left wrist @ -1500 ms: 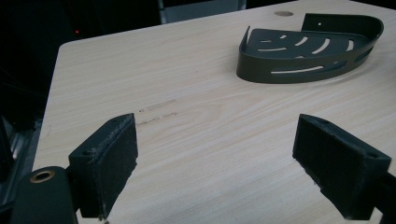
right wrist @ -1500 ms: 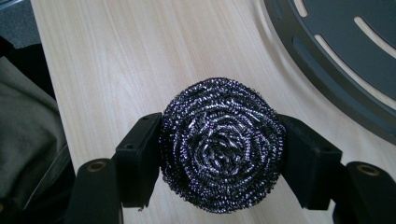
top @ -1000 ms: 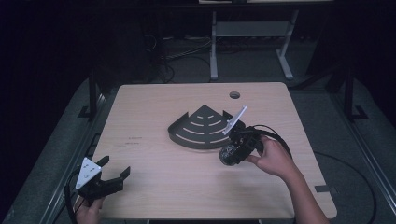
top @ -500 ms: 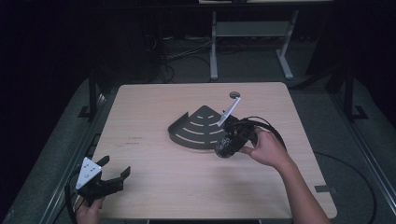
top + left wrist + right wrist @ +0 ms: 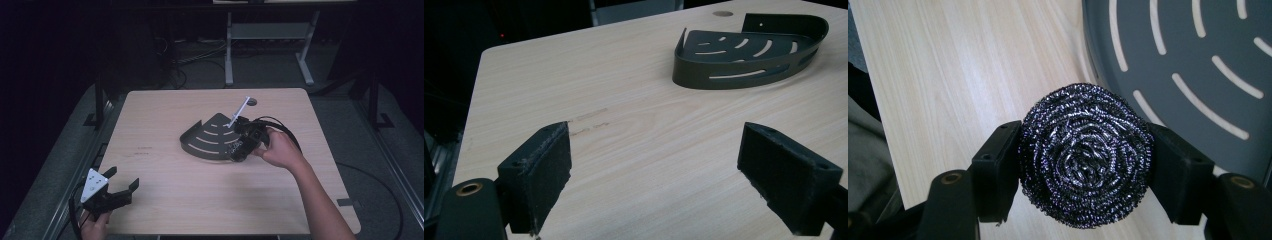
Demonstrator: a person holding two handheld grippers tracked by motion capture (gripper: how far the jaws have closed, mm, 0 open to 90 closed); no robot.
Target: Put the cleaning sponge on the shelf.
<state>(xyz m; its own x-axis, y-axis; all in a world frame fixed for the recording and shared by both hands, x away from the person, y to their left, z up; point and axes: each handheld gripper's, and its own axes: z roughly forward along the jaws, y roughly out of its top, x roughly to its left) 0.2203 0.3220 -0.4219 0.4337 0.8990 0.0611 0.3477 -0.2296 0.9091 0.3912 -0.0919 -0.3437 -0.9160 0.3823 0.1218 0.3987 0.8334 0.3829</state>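
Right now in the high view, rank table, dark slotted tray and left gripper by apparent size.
1. table
2. dark slotted tray
3. left gripper, though it sits nearer the camera, so its true size against the tray is unsure.

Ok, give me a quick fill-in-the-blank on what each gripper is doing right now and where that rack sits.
1. The right gripper is shut on a steel ____.
2. The left gripper has its jaws ____ with nothing between them.
3. The dark slotted rack rests on the wooden ____.

Missing words: scourer; open; table
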